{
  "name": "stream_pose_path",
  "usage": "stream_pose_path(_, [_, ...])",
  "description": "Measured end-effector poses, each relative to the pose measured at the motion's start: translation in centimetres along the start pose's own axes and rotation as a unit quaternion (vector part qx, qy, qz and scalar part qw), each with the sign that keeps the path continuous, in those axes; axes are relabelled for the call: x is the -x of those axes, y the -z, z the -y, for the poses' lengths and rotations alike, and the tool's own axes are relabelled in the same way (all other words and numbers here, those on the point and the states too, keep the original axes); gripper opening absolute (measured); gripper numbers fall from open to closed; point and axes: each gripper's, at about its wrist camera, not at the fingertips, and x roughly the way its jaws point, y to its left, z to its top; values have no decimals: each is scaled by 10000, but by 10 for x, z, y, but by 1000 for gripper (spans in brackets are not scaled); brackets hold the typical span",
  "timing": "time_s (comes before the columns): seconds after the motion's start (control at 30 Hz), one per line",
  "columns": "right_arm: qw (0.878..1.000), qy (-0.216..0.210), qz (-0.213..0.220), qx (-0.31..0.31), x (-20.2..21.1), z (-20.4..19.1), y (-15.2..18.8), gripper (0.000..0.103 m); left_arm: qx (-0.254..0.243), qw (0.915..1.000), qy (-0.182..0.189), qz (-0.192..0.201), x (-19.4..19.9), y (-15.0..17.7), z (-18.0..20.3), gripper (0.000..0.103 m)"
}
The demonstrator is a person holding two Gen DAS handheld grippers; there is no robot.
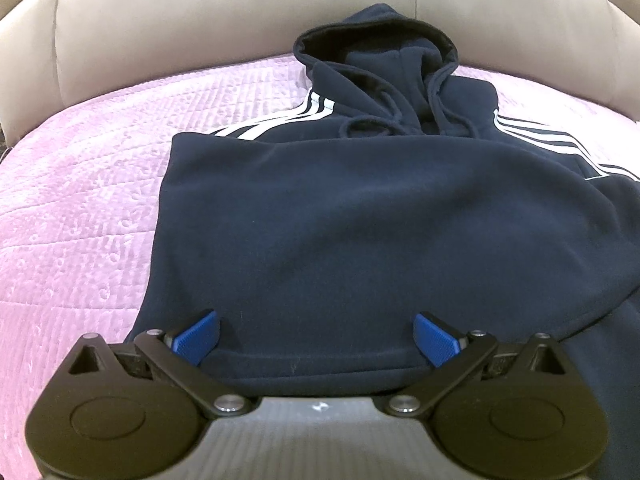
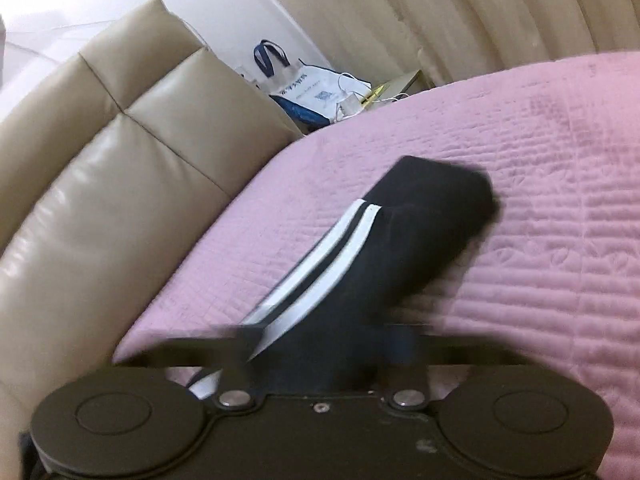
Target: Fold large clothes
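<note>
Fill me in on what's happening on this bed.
A person is folding a navy hoodie with white stripes on a pink quilted bedspread, with a two-finger tool in each hand. The left tool is open, poised over the hoodie's near hem, pads clear of the cloth. The right tool has shut on the striped sleeve, whose cuff end stretches out over the bedspread; that view is blurred. The hood lies toward the beige headboard.

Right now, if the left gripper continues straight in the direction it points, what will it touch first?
Most likely the navy hoodie. The left gripper stands open above the hem, and the folded body fills the line ahead. Behind it come the hood and the beige headboard, though depth is hard to judge.
</note>
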Motion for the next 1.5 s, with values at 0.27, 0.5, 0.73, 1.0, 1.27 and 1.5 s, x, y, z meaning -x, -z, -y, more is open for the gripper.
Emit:
stream_pose_path(0.27, [9807, -1612, 839, -723, 78, -17, -39, 7, 63, 9999, 13, -122, 5, -2, -1, 103])
stream_pose_path(0.5, [9593, -2637, 940, -379, 110, -106, -46, 8, 296, 9992, 99, -251, 12, -6, -6, 103])
stream_pose_path(0.73, [9142, -3938, 740, 611, 160, -245, 9, 8, 1142, 9924, 446, -90, 48, -22, -36, 103])
stream_pose_path(1.0, [8562, -4745, -325, 2016, 193, -357, 172, 7, 1669, 9826, 461, 676, 91, -38, -83, 103])
stream_pose_path(1.27, [8182, -4447, -2310, 2820, 165, -345, 340, 8, 2373, 9669, 491, 797, 93, -18, -129, 103])
stream_pose_path(1.5, [7966, -3809, -3677, 2919, 133, -324, 390, 64, 2532, 9646, 437, 590, 80, -4, -148, 103])
